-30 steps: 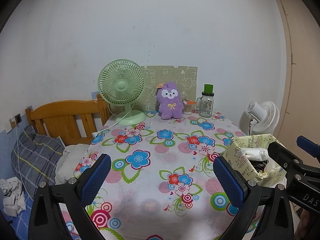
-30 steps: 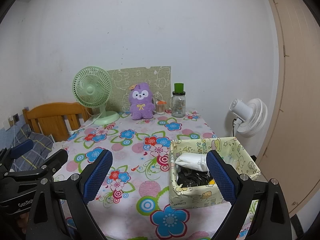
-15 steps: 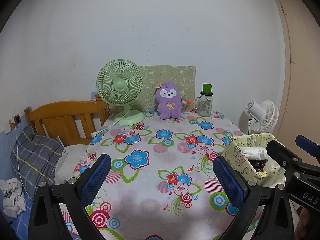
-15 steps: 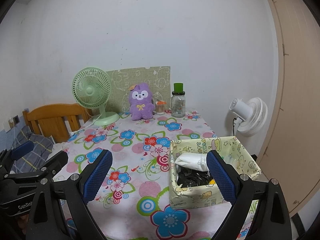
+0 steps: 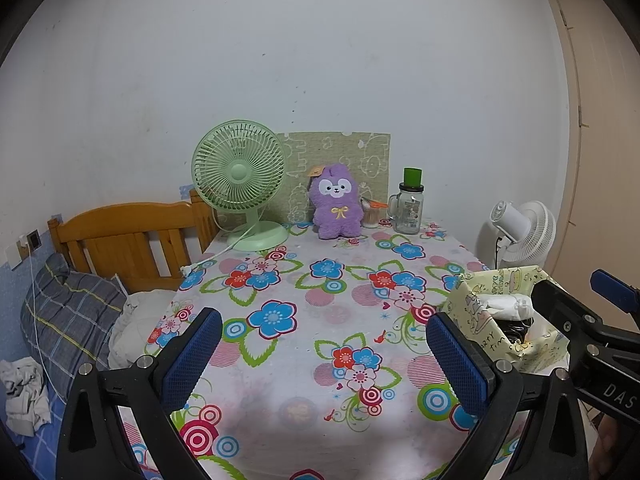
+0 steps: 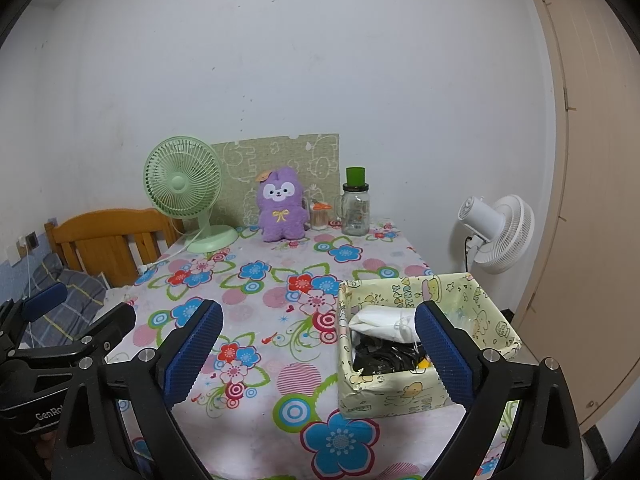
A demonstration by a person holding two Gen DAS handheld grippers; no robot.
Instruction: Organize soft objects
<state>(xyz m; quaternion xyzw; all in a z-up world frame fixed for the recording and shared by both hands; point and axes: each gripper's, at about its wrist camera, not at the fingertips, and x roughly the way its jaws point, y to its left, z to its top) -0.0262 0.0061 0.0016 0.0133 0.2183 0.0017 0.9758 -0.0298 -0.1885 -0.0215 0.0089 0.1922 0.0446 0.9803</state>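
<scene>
While both sets of tongs hang above the near edge of the tabletop, neither one grasps anything: the left tongs stand spread wide with only flowered cloth between their blue pads, and the right tongs are likewise released, their right pad hanging in front of the box.

That paper-covered box sits at the near right corner of the tabletop. Inside it lie a white soft bundle on top and a crumpled black soft thing beneath; something yellow shows at one corner, too small to name. At the far end, against a patterned green board, a purple plush toy sits upright, between a green fan and a glass jar with a green lid. A small cup stands just beside the toy.

As a judgement only, this fits two stages. Either the plush toy belongs in the box with the other soft things and waits to be fetched, or it is meant to stay on display and the sorting is finished with the soft things boxed. The pictures do not settle which.

If the toy is wanted, the reach is long, across the whole tabletop, and the tongs would need to close on its body without knocking the jar, the cup or the fan close by.
</scene>
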